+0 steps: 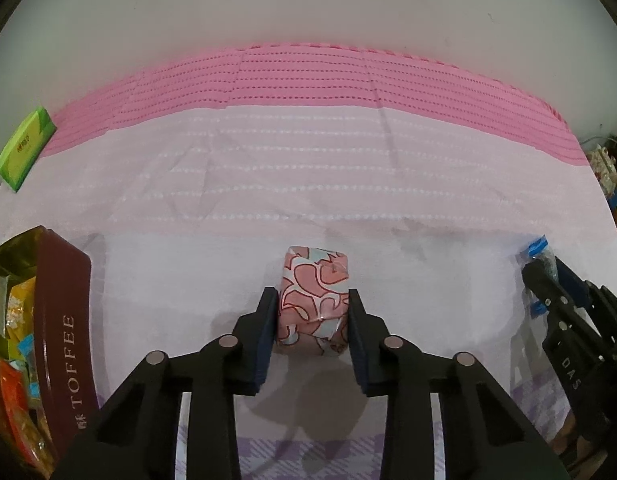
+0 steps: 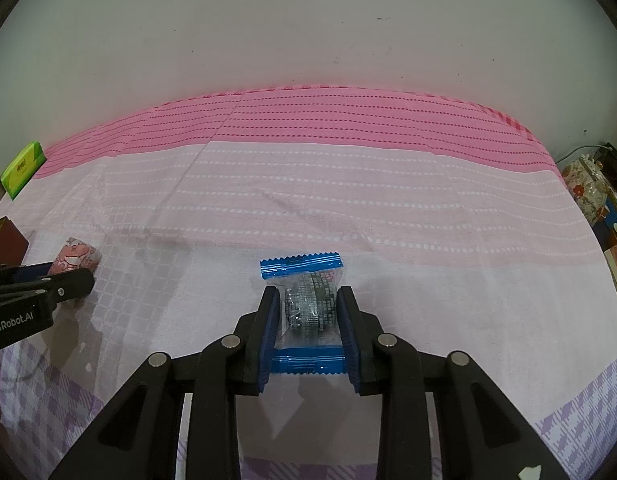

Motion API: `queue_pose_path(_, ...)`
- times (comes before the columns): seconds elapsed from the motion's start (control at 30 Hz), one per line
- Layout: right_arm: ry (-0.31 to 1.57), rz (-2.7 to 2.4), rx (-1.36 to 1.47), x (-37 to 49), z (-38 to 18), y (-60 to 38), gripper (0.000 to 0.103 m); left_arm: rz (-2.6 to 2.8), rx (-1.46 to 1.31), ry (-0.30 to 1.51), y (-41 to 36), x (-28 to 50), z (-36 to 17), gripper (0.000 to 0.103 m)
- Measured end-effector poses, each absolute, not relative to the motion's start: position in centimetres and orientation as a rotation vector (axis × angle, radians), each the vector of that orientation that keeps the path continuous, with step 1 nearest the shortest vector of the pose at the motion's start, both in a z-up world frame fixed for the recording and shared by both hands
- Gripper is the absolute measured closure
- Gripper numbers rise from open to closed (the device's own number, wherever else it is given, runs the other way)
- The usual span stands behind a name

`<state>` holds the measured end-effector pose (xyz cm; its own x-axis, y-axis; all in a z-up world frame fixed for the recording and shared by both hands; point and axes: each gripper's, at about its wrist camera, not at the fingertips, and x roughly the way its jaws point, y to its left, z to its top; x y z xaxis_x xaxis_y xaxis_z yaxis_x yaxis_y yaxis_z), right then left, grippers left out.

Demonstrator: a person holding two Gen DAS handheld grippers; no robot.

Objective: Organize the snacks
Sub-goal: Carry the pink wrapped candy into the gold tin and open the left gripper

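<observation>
A small snack in pink-and-white patterned wrap [image 1: 314,300] lies on the cloth-covered table, and my left gripper [image 1: 313,298] is shut on it, both pads pressed against its sides. The same snack [image 2: 74,259] shows at the left edge of the right wrist view, with the left gripper's fingers [image 2: 48,280] around it. My right gripper [image 2: 307,302] is shut on a clear packet with blue sealed ends and a dark biscuit inside [image 2: 308,306]. That packet [image 1: 538,258] and the right gripper's fingers [image 1: 548,284] appear at the right of the left wrist view.
A dark red tin marked TOFFEE [image 1: 64,336], holding several bright wrapped snacks, stands at the left; its corner [image 2: 6,240] shows in the right wrist view. A green packet [image 1: 24,148] lies at the far left near the wall. Floral and printed items [image 2: 586,188] sit beyond the table's right edge.
</observation>
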<state>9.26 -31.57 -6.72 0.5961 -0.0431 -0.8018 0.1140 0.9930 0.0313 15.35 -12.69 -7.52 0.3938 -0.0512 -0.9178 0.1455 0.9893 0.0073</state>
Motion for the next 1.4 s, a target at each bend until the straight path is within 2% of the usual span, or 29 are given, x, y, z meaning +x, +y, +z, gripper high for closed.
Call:
queue_pose_path(0.43, 0.928, -0.092, 0.083, 9.2, -6.7, -31.6, 0.074, -0.135, 0.126, 1.169, -11.9, 14.7, -7.5, 0.071)
queue_pose_path(0.7, 0.928, -0.092, 0.082, 9.2, -6.7, -31.6, 0.074, -0.161, 0.164, 1.223, -11.3, 11.4, -7.2, 0.071)
queue_pose_path(1.4, 0.928, -0.092, 0.082, 9.2, -6.7, -31.6, 0.074, -0.177, 0.138, 1.236, -10.5, 11.2, -6.8, 0.072)
